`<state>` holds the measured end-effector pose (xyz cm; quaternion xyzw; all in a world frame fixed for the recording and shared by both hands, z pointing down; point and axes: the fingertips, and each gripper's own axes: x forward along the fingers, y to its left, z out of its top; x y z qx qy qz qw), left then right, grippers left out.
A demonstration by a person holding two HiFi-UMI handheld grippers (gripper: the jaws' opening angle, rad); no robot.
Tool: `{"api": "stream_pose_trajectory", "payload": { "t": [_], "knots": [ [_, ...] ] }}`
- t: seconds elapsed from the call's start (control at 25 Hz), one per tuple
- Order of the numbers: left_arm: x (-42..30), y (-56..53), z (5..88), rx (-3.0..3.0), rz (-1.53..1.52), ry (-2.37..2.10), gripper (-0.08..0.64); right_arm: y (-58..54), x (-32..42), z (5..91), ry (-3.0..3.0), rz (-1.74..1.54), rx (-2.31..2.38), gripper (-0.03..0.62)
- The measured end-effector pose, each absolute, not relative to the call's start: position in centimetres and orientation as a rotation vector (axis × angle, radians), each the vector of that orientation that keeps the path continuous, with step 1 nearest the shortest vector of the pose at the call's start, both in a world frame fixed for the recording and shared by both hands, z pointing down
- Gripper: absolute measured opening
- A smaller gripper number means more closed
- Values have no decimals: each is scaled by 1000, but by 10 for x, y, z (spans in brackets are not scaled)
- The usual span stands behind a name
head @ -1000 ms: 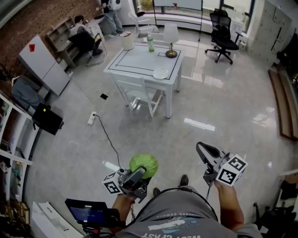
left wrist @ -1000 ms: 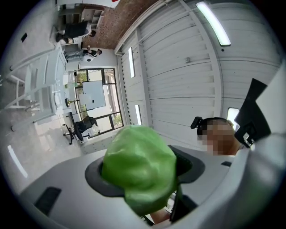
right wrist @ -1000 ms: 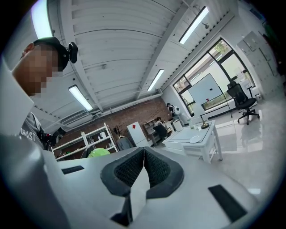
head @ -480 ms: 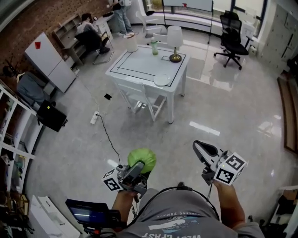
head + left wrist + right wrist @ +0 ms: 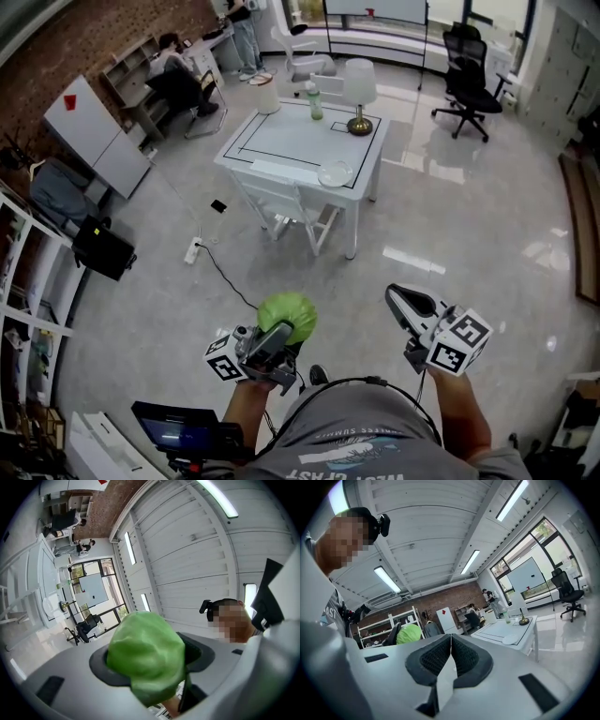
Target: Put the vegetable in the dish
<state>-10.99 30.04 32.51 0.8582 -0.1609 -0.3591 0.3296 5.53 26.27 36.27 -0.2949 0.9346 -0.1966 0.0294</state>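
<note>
a person in a grey shirt (image 5: 370,436) stands on a pale glossy floor (image 5: 450,216) with a gripper in each hand. the left gripper (image 5: 278,337) pinches a round, leafy green vegetable (image 5: 288,314) (cabbage or lettuce, the pictures do not settle which). its jaws stand partway apart around the head. in the left gripper view the green mass fills the gap between the dark pads and bulges past their tips.

the right gripper (image 5: 398,298), level with the left one and off to its right, has its jaws pressed together with nothing between them. from its own camera the vegetable shows as a small green lump off to the left.

the dish (image 5: 335,173), white and round, sits well ahead of both grippers. it lies on the near right part of a white table (image 5: 291,141), far apart from the vegetable. a lamp (image 5: 359,89) with a white shade and a green bottle (image 5: 316,98) stand along the table's far edge, beyond the dish.

a black office chair (image 5: 466,70) stands farther off, ahead and to the right of the right gripper. a black cable (image 5: 220,272) runs across the floor just ahead of the left gripper to a white power strip (image 5: 194,250) on its left.
</note>
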Motion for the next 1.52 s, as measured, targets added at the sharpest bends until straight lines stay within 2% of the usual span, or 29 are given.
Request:
{"api": "stream_pose_trajectory", "payload": {
  "t": [0.36,0.64,1.52],
  "knots": [
    [-157,242,313,2286,-902,-366,296,218,13,357,2839,-553,-1023,8],
    [-168,211,312,2295,-907,-333,296,197,3,350,2857,-494,-1059,8],
    [-65,97,317,2255,-980,-459,296,71,105,355,2945,-477,-917,8]
  ]
}}
